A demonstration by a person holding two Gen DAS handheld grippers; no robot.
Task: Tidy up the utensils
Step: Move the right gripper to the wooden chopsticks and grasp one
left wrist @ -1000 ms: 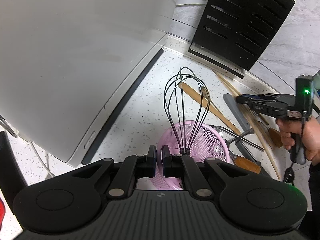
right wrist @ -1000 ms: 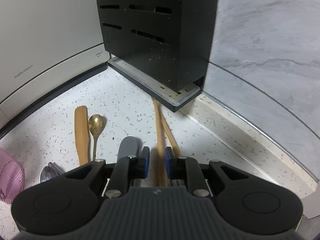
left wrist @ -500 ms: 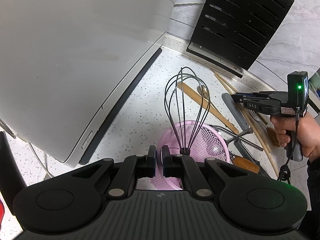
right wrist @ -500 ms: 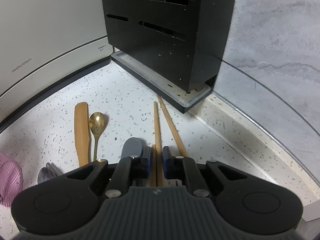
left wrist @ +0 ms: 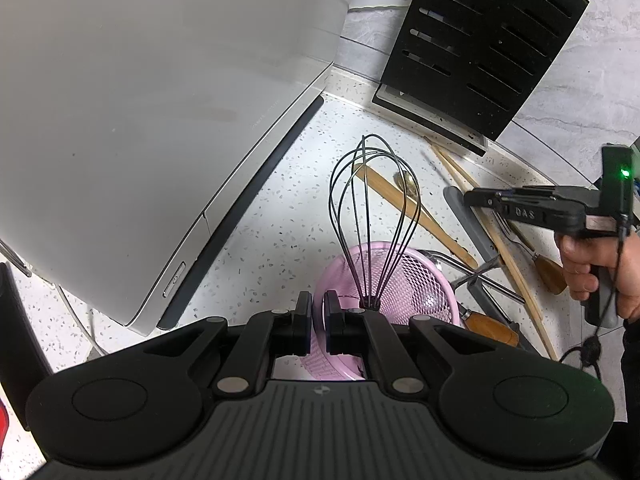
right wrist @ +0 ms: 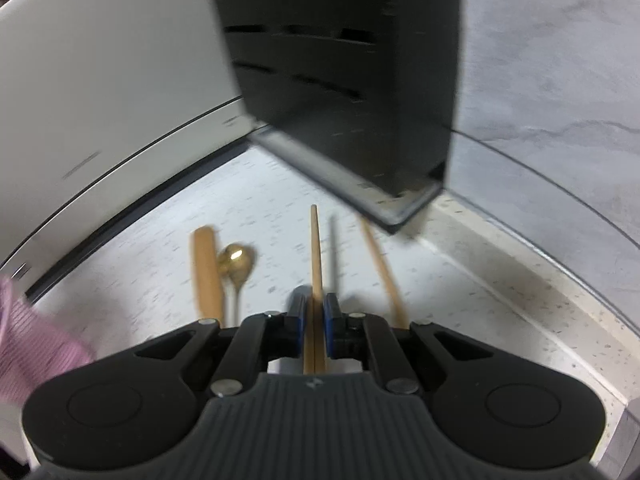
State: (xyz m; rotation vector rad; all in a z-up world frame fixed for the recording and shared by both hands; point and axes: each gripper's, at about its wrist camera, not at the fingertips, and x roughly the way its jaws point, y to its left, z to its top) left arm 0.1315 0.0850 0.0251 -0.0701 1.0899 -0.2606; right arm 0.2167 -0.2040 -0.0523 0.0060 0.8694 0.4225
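The left hand-held gripper [left wrist: 316, 322] hung over the near rim of a pink basket [left wrist: 416, 284] on the speckled worktop [left wrist: 280, 216], its fingers almost pressed together with nothing between them. A black whisk [left wrist: 374, 216] stood upright in the basket, wire loops uppermost. Further right, the right hand-held gripper [right wrist: 315, 326] pinched a wooden chopstick [right wrist: 316, 256], its long axis running straight ahead, tip toward the black knife block [right wrist: 340, 80]. A second chopstick [right wrist: 382, 272] lay beside it on the worktop. The person's hand [left wrist: 592, 268] held that gripper level above the scattered utensils.
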